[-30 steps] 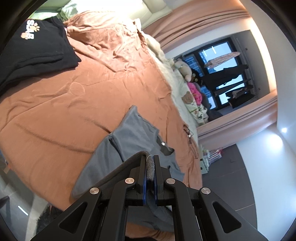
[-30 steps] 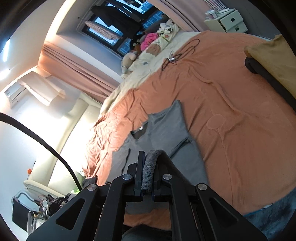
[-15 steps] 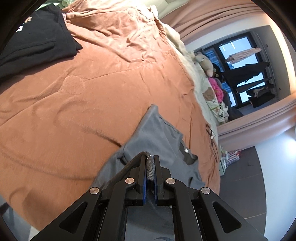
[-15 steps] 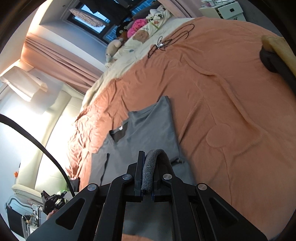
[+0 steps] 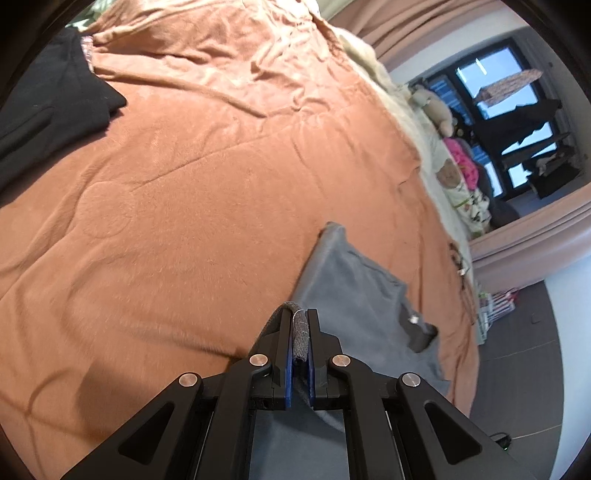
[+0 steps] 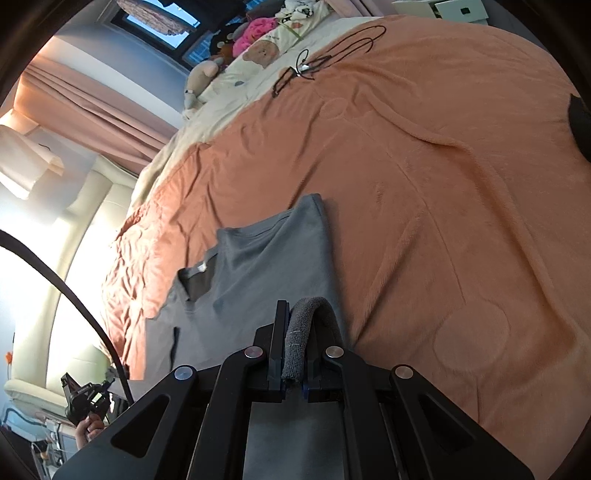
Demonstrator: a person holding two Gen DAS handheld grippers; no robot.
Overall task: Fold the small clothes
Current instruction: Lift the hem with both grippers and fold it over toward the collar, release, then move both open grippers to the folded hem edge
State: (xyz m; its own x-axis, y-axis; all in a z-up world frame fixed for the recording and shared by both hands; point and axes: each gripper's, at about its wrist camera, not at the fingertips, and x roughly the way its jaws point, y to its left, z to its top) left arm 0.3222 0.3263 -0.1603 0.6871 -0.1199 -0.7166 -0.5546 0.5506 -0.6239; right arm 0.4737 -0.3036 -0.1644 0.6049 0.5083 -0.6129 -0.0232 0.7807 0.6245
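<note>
Left gripper (image 5: pixel 300 325) pressed together on a rolled grey hem of the grey T-shirt (image 5: pixel 354 291), pinching it between the blue pads; right gripper (image 6: pixel 295 332) likewise clamped on a thick grey fold of the same garment (image 6: pixel 266 266), arching up out of the jaws. Just beyond both, the T-shirt spread flat on the orange blanket (image 5: pixel 192 192) of the bed, neckline and small white label facing up, one sleeve corner pointing away. Compared with a second ago, both carried farther across the bed and tilted lower: more of the garment now lying flat, less hanging bunched, its far corner nearer the middle of each view. Farther off in the left wrist view, a black garment (image 5: pixel 48 110) at the upper left edge, now pushed nearly out of frame, its printed logo gone from sight. In the right wrist view, a black cord (image 6: pixel 332 51) looped on the blanket, then a cream pillow with a bear print (image 6: pixel 262 53), plush toys (image 6: pixel 255 29), pink curtains (image 6: pixel 92 96) and the window (image 6: pixel 159 22) beyond.
</note>
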